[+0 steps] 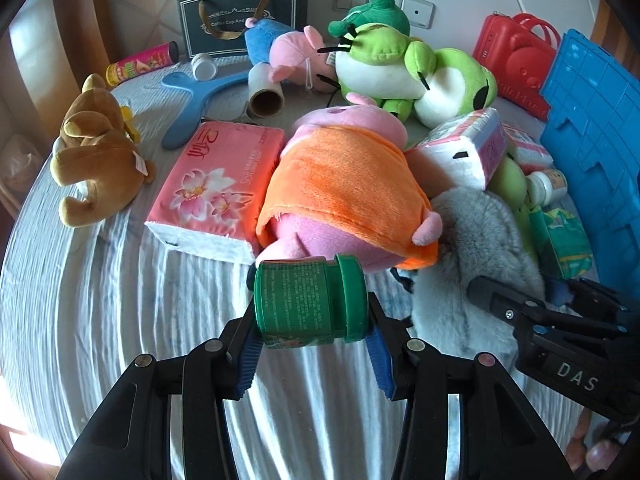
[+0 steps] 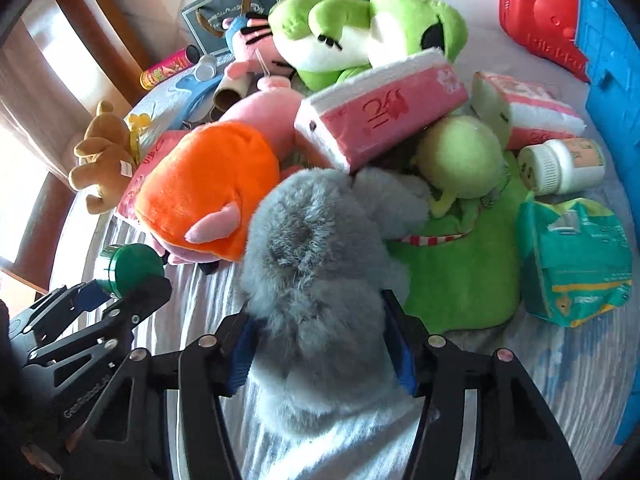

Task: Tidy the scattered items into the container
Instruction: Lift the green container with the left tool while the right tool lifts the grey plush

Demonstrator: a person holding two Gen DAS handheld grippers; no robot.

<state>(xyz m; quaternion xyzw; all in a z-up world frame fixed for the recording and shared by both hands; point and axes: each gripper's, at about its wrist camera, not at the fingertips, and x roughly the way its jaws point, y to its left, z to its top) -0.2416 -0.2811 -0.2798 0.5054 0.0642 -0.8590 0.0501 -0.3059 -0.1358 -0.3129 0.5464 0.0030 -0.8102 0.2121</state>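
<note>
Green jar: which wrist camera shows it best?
Left wrist view: the green jar lies sideways, centred, between the left gripper fingers, label visible. The right wrist view shows only its lid end at the left edge.

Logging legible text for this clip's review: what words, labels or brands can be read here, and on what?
"DAS": on the body of the right gripper.
"GenRobot.AI": on the body of the left gripper; last letters unclear.
"Coffee Cup And": dark gift bag; the rest is hidden.
"Soft": pink tissue pack, beside large Chinese characters.
Green jar label: too small to read.
Red case embossed lettering: unclear.
</note>
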